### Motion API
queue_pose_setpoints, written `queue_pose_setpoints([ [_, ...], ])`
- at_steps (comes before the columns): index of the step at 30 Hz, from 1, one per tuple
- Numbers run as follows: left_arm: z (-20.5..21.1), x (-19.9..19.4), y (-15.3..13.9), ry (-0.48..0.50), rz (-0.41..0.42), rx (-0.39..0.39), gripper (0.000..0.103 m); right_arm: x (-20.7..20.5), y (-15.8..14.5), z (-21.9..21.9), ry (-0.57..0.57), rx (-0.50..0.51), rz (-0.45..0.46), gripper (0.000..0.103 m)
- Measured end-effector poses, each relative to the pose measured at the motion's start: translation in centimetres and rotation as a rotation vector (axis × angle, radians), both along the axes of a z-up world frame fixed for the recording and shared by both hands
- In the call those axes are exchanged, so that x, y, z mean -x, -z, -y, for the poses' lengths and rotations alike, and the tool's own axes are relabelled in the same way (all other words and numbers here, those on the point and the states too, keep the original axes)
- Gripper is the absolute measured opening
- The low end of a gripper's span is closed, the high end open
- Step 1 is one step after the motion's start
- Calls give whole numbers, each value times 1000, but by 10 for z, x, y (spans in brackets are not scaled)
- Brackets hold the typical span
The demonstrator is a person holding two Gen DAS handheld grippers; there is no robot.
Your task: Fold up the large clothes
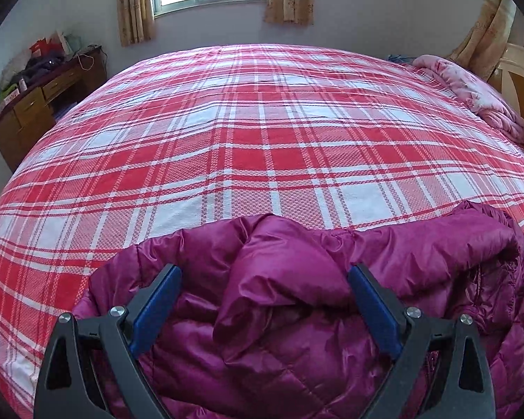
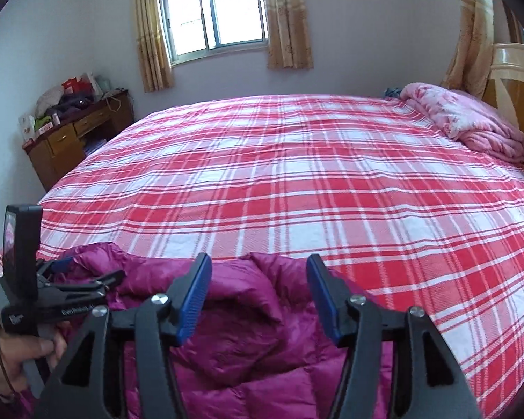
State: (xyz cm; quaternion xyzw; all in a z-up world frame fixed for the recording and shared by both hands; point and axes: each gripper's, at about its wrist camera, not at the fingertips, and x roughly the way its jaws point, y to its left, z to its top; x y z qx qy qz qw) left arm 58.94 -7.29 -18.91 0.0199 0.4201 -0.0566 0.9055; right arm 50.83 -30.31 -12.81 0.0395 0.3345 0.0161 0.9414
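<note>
Item 1, the work piece: a magenta quilted down jacket [image 1: 297,314], bunched in puffy folds on the near part of the bed [image 1: 262,146], directly under and just ahead of both tongs. We judge it lies at the near edge because that is where the person can reach it, leaving the wide plaid sheet beyond the tips free for spreading and folding.

Item 2, left tongs [image 1: 263,276]: jaws spread wide, blue pads on either side of a raised fold, neither pad pressing the fabric. We hold nothing here. Our reading is that the jaws straddle the ridge so they can close on it for the next grasp, though a release is equally possible.

Item 3, right tongs [image 2: 258,267]: jaws parted, about half as wide as the left pair's, with jacket fabric below and between them but not pinched. Nothing is gripped. In the right view the left tongs [image 2: 77,279] lie off to the left of these tips, low over the jacket, with the hand [image 2: 14,359] on their grip.

Item 4, surroundings: a pink floral quilt [image 2: 471,122] heaped far ahead and to the right of the tips, by the headboard [image 2: 513,80]; a wooden desk [image 2: 70,136] with clutter far ahead on the left; a curtained window [image 2: 213,14] straight ahead. All sit well apart from the jacket and, in our view, out of the folding area.

Item 5, progress: the jacket is still crumpled, not laid flat; we judge the folding to be at an early stage.
</note>
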Motion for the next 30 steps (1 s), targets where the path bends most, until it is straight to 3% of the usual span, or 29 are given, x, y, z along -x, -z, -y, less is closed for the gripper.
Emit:
queue_pose_setpoints([
  [1, 0, 1, -3, -5, 3, 4, 97, -8, 6, -9, -13, 25, -22, 60],
  [4, -7, 12, -29, -4, 86, 104, 97, -27, 36, -31, -56, 85, -125, 40],
  [6, -7, 20, -50, 46, 150, 207, 97, -26, 49, -33, -53, 107, -145, 40],
  [9, 7, 10, -55, 121, 104, 271, 97, -22, 58, -26, -46, 76, -147, 40],
  [15, 15, -11, 0, 72, -38, 189, 97, -22, 63, -18, -41, 55, -150, 40],
  [19, 10, -9, 10, 56, -41, 192, 97, -25, 68, -14, -38, 12, -156, 40],
  [26, 25, -9, 16, 49, -51, 66, 100, -26, 72, -17, -35, 26, -167, 41],
  [30, 28, -10, 19, 44, -55, 37, 102, -27, 73, -19, -35, 41, -173, 41],
])
